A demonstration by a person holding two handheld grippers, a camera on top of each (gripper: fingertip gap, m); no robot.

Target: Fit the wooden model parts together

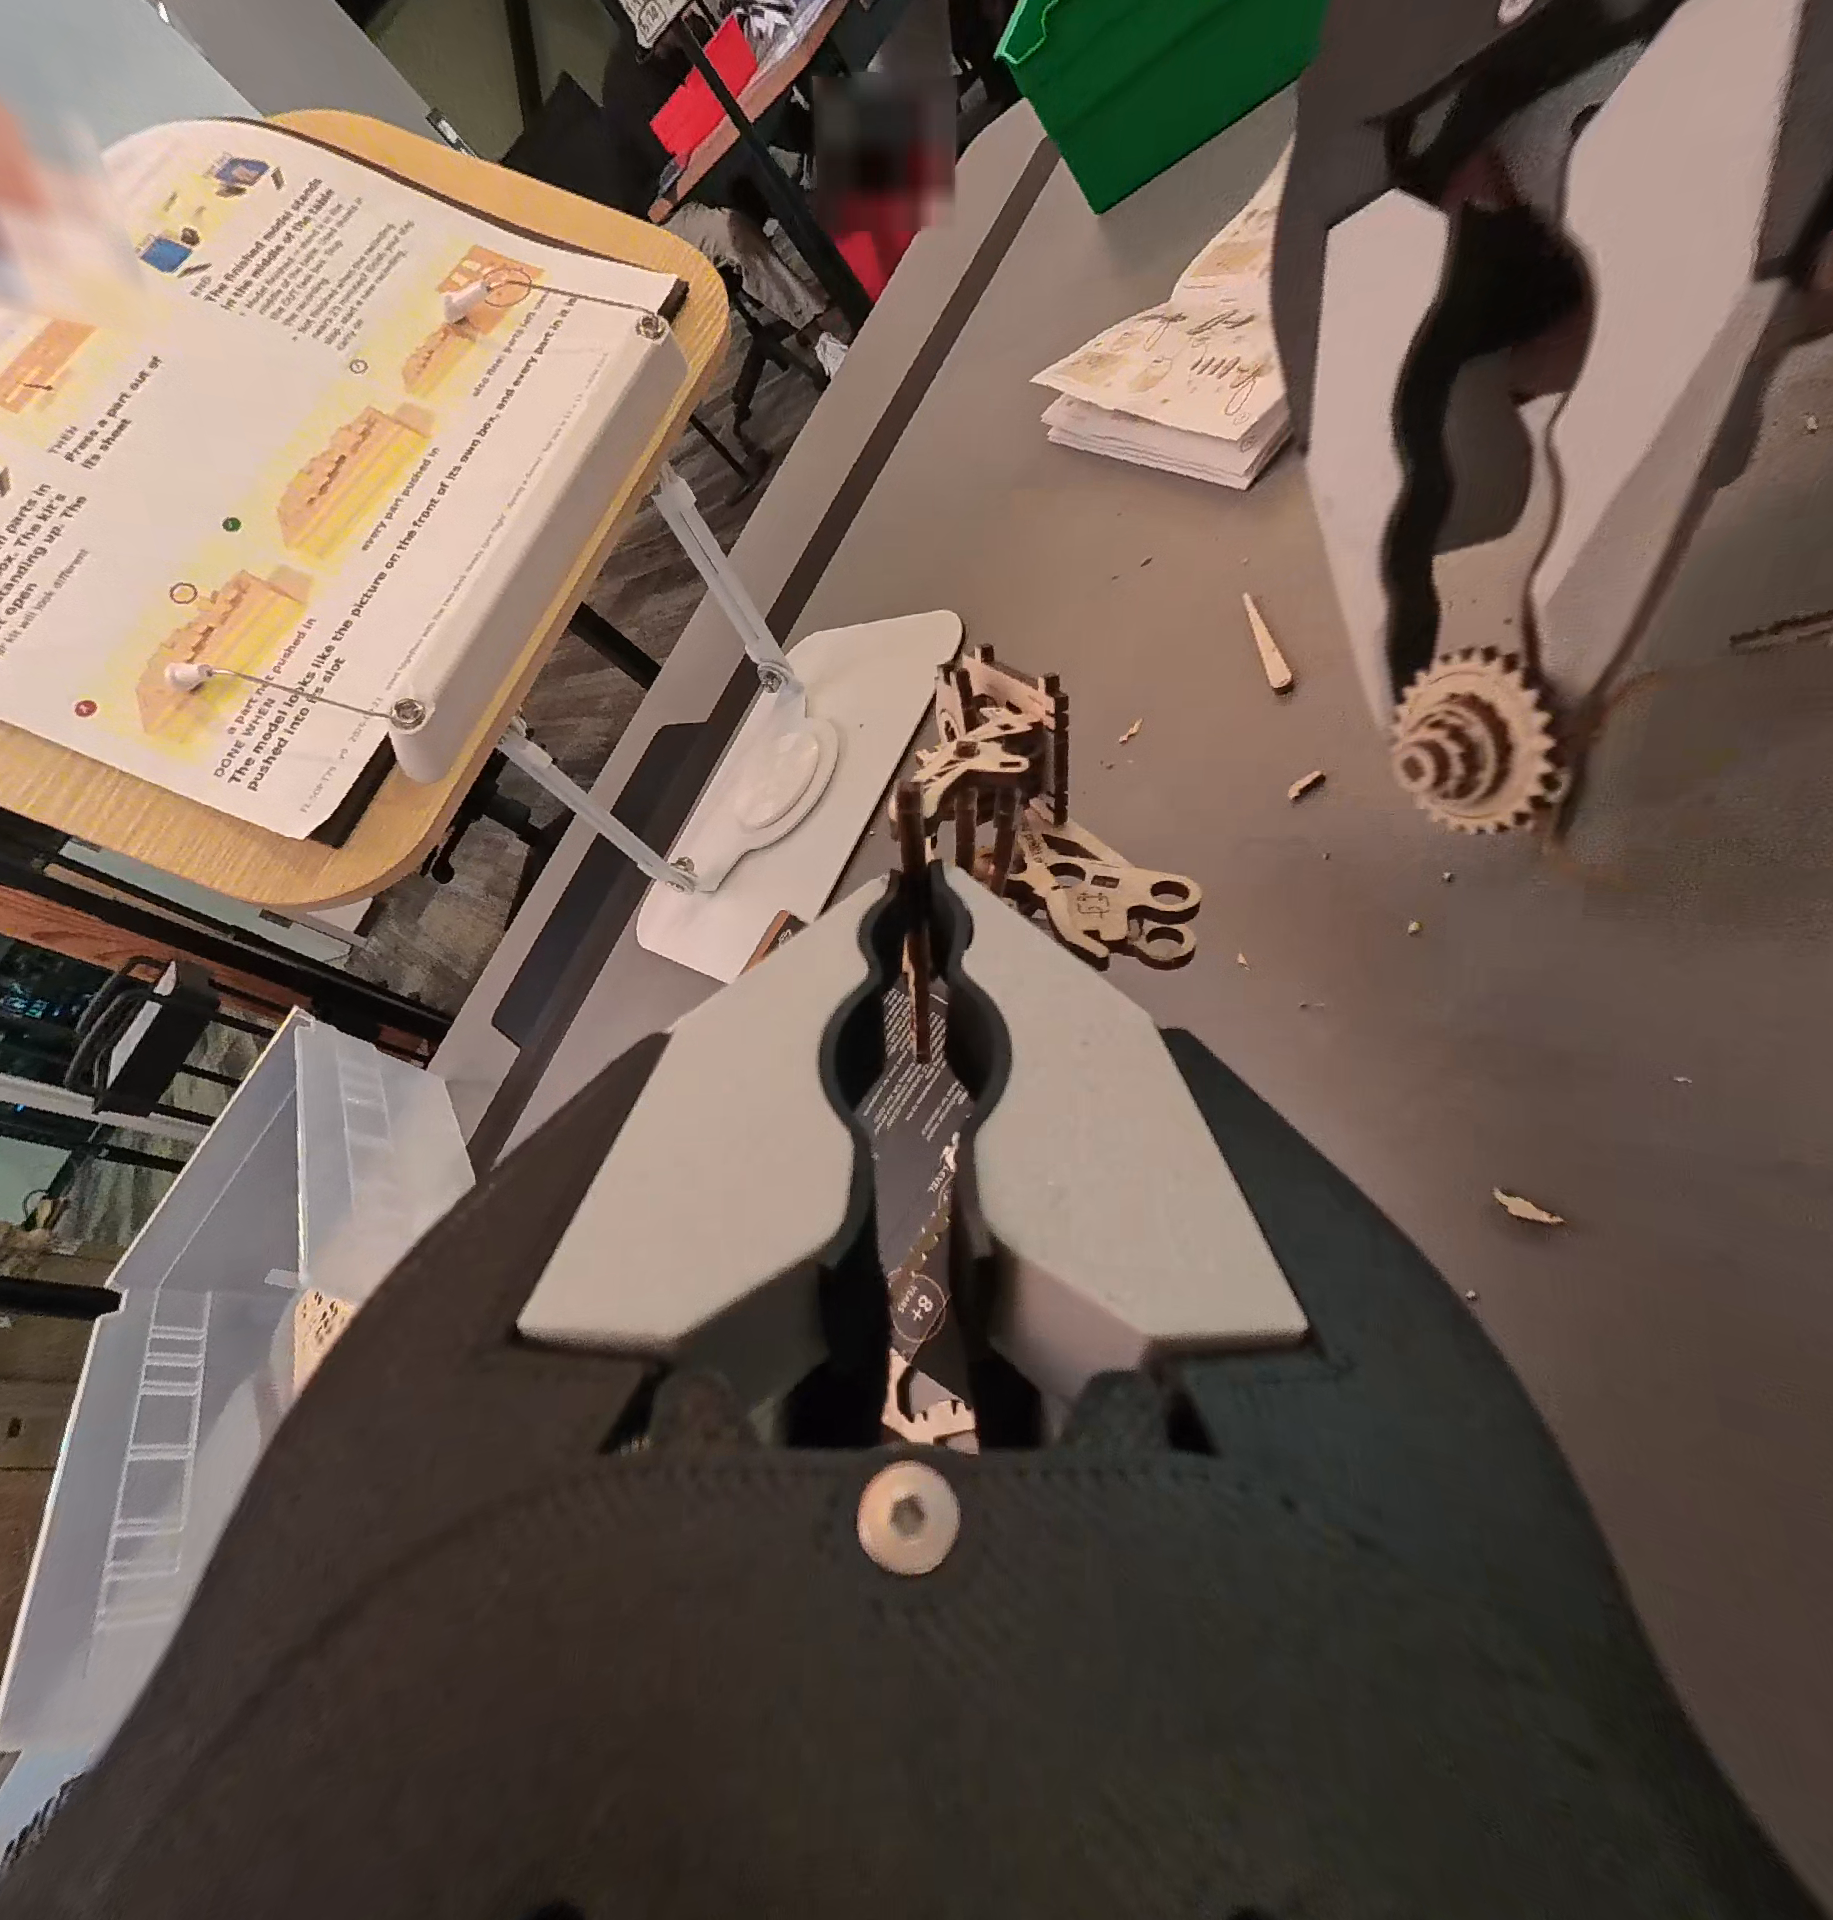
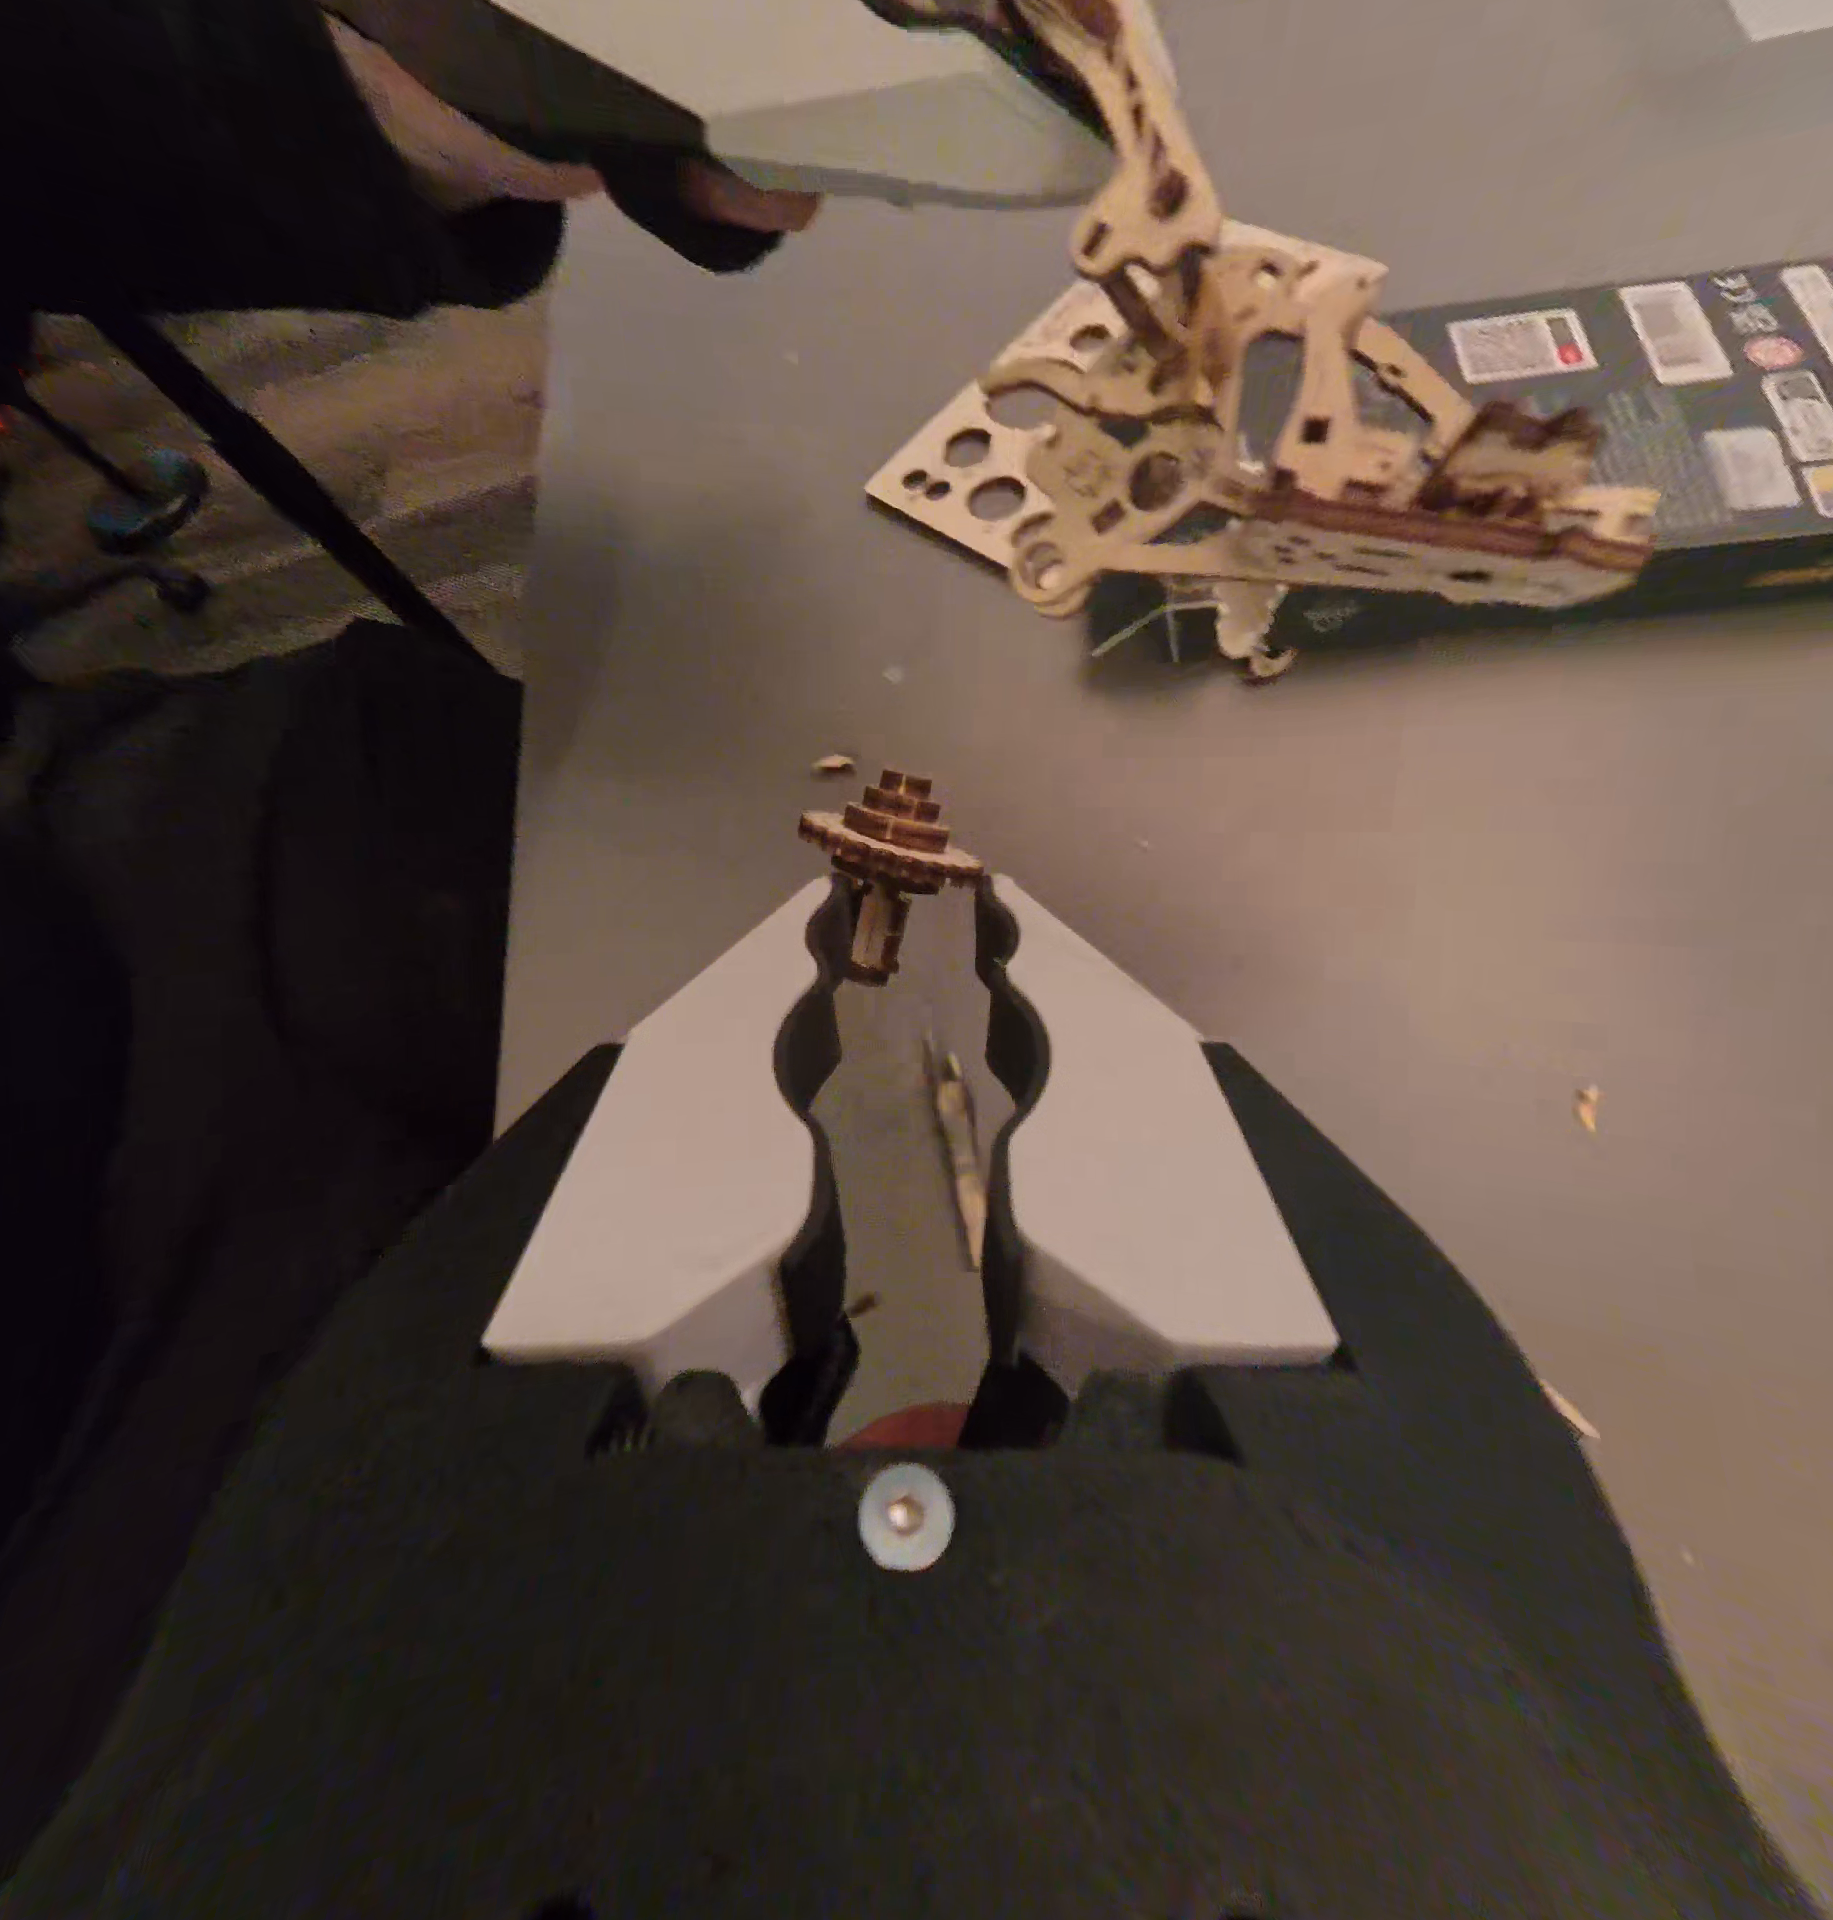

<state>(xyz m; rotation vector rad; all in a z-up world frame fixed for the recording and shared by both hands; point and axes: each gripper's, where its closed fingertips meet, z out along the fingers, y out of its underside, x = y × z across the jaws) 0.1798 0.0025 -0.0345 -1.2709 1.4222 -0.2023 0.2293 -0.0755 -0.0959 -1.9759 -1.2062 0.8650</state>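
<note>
So here's where I'm at with the wooden kit. My right gripper (image 2: pixel 907 883) is pinched down on the little gear stack (image 2: pixel 888 836), a toothed wheel with smaller stepped discs glued up on one face. I've got it by the stubby axle under the wheel, so the teeth and the stepped side stick out past the fingertips where nothing gets crushed. From the left camera it hangs just above the grey table (image 1: pixel 1307 1091), teeth facing out.

My left gripper (image 1: pixel 922 894) is closed narrow on a thin edge of the half-built model (image 2: pixel 1296 447). Holding it by that flat strut keeps the main frame hanging out in front, lifted and tilted off the table, so the open side is reachable. Bit blurry in the right view, so I can't tell which slot the gear is meant for.

The two pieces are well apart right now, nothing mated yet. My guess is the next move is lining the axle up with a hole in the frame, and the risk is snapping that skinny strut if I push crooked.

Other clutter: the dark kit box (image 2: pixel 1670 416) and a punched-out sheet (image 2: pixel 985 468) under the model, a booklet (image 1: pixel 1172 395), loose chips everywhere, and the instruction sheet (image 1: pixel 299 499) on its stand off to the left.
</note>
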